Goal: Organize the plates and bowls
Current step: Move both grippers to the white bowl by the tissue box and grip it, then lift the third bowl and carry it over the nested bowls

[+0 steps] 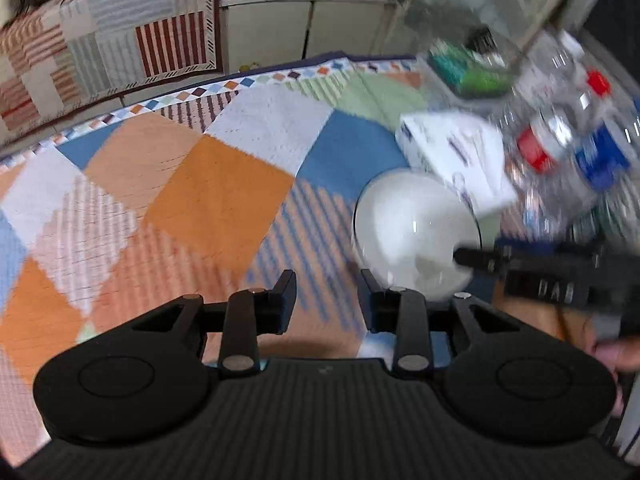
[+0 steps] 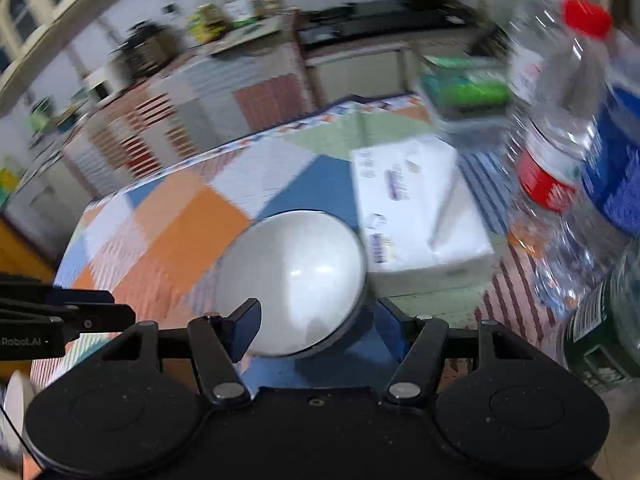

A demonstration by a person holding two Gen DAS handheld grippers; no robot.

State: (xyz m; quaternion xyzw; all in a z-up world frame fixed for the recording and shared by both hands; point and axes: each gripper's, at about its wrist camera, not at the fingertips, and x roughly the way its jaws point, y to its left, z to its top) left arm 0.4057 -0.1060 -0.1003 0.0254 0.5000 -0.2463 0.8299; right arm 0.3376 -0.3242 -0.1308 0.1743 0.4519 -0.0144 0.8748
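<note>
The patchwork tablecloth (image 1: 224,184), in orange, blue, white and green squares, covers the table and leaves a wide bare stretch on its left half, probably the room kept for sorting dishes. Along the right edge stand the clear plastic bottles (image 2: 560,152) with red and blue caps and labels, crowded together out of the way, and a white tissue box (image 2: 416,216) lies just in front of them.

The white bowl (image 2: 296,280) sits on the cloth just beside the tissue box, near the right side of the table. It looks glossy and smooth with window glints on it, round, with a thin dark rim; through the blur I cannot tell whether it is upright or upside down.

The right gripper (image 2: 316,316) straddles the near edge of the bowl with its jaws spread wide on either side, apparently lined up to take it; the pads do not seem to press on it yet, so it is released.

The left gripper (image 1: 326,284) hangs over bare cloth just left of the bowl, jaws parted with nothing between them, likely waiting its turn.
</note>
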